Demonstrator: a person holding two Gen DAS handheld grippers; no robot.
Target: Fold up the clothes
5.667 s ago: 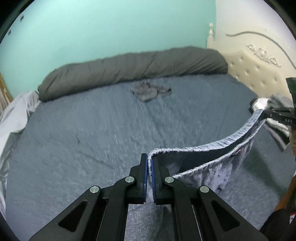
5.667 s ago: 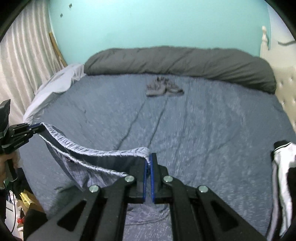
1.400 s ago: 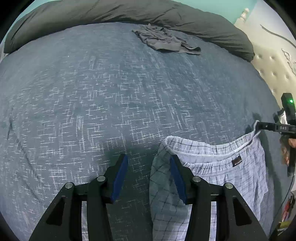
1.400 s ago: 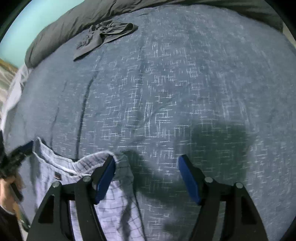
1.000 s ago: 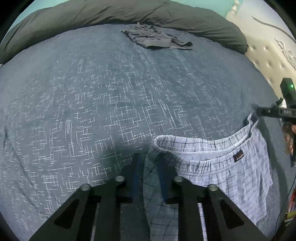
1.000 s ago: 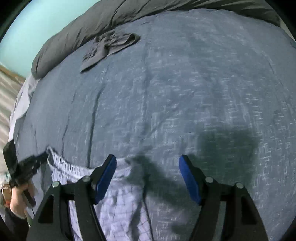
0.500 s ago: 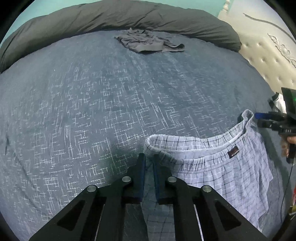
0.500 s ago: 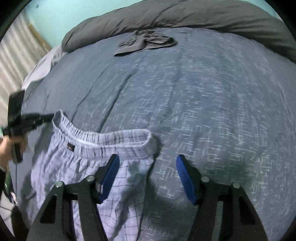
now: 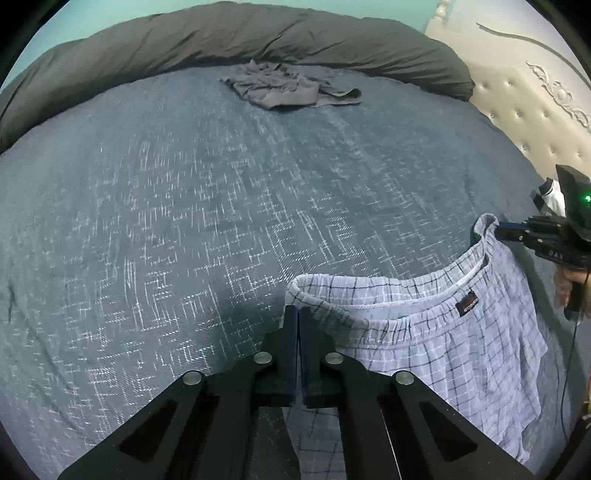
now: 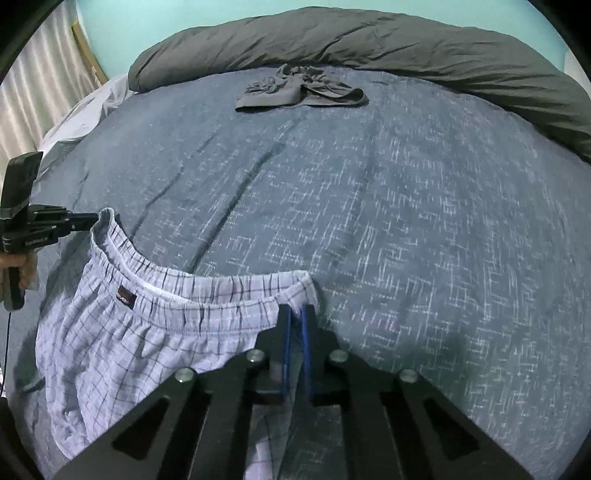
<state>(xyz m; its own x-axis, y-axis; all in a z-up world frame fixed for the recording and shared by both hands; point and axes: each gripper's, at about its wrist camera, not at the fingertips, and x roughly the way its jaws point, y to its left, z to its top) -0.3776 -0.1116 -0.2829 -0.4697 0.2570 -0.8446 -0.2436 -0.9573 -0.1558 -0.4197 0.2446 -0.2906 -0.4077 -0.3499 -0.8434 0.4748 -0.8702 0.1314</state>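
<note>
left gripper (image 9: 297,314): pinching one waistband corner of the pale checked cotton boxer shorts (image 9: 436,332)
right gripper (image 10: 296,314): clamped on the opposite corner (waistband sags between)

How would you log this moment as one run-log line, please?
left gripper: shut on plaid shorts | right gripper: shut on plaid shorts | waistband stretched above bed

Teal wall (image 10: 155,14), cream tufted headboard (image 9: 532,110), blue bedspread (image 9: 184,184).

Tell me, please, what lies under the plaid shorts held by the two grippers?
Under the plaid shorts lies the blue-grey bedspread, visible all round them. The part directly beneath is covered by fabric, so anything there cannot be seen.
</note>
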